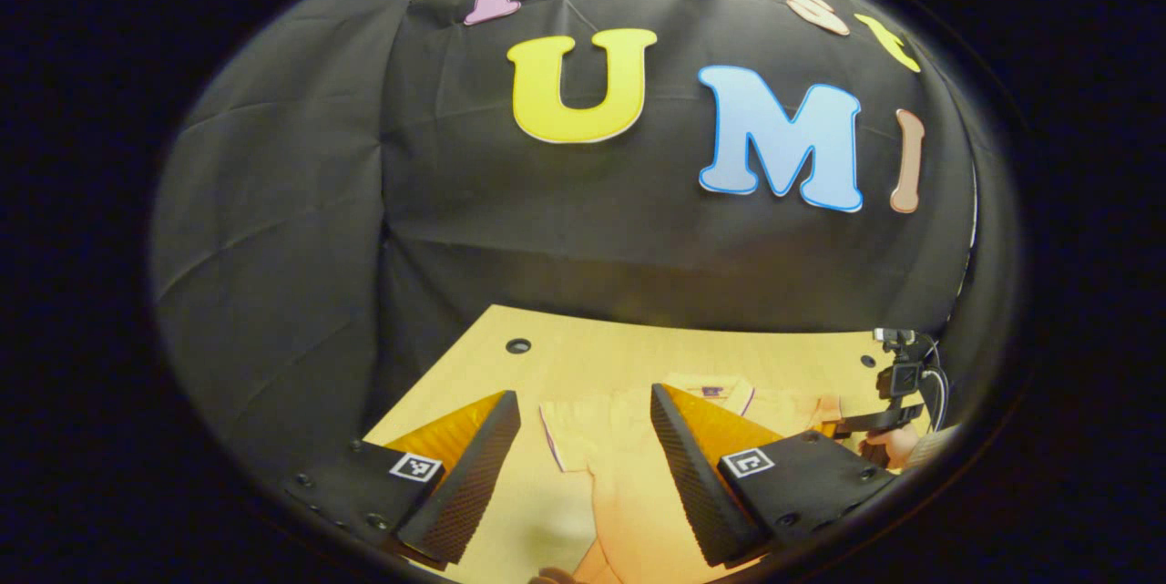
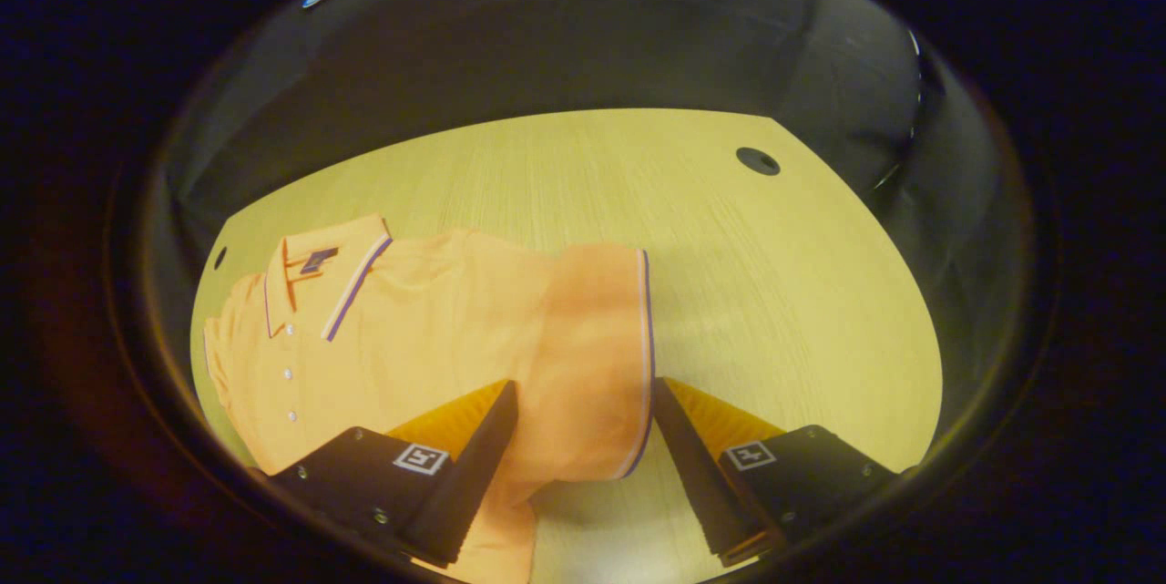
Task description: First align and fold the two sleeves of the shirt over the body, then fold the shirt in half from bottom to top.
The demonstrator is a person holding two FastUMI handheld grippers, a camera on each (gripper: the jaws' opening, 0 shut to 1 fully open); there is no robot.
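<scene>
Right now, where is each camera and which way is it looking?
Left gripper view: rides the left gripper, looks level across the table at the wall; own open fingers low, the other gripper far right.
Right gripper view: rides the right gripper, looks down at the shirt; own open fingers around a sleeve.
Both show the shirt and table.

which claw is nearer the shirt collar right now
Left, though it's a close call. The left claw hovers open over a sleeve, with the collar just beyond its fingers. The right claw straddles the other sleeve, with the collar farther off.
</scene>
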